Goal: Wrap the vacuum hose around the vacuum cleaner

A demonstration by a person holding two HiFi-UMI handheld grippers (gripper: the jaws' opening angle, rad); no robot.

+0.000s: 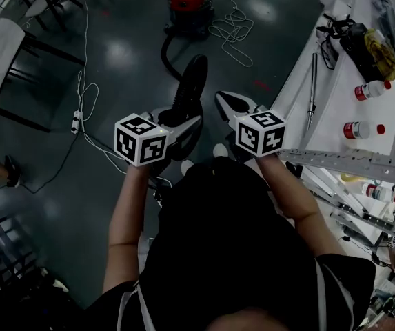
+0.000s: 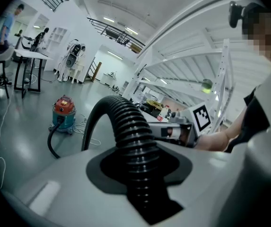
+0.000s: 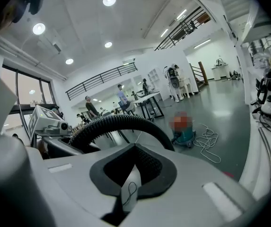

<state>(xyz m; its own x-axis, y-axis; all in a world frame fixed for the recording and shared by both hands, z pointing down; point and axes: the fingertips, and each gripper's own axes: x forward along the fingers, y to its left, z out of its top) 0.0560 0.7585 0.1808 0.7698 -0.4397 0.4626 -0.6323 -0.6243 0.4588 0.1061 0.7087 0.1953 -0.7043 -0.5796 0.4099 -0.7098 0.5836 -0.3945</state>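
Note:
The red vacuum cleaner point(image 1: 189, 2) stands on the dark floor well ahead of me; the left gripper view shows it small at the left point(image 2: 63, 112). Its black ribbed hose point(image 1: 183, 92) runs from the vacuum cleaner back to my hands and loops upward. My left gripper point(image 1: 185, 125) is shut on the hose point(image 2: 128, 136), which passes straight between its jaws. Close beside it on the right, my right gripper point(image 1: 226, 103) is shut with nothing in it. In the right gripper view the hose point(image 3: 121, 123) arches just beyond that gripper point(image 3: 133, 174), not between its jaws.
A coiled white power cord point(image 1: 233, 29) lies right of the vacuum cleaner. A white workbench point(image 1: 307, 67) with bottles and tools runs along the right. A table and chairs point(image 1: 1, 57) stand at the left, with a power strip and cable point(image 1: 77, 121) on the floor.

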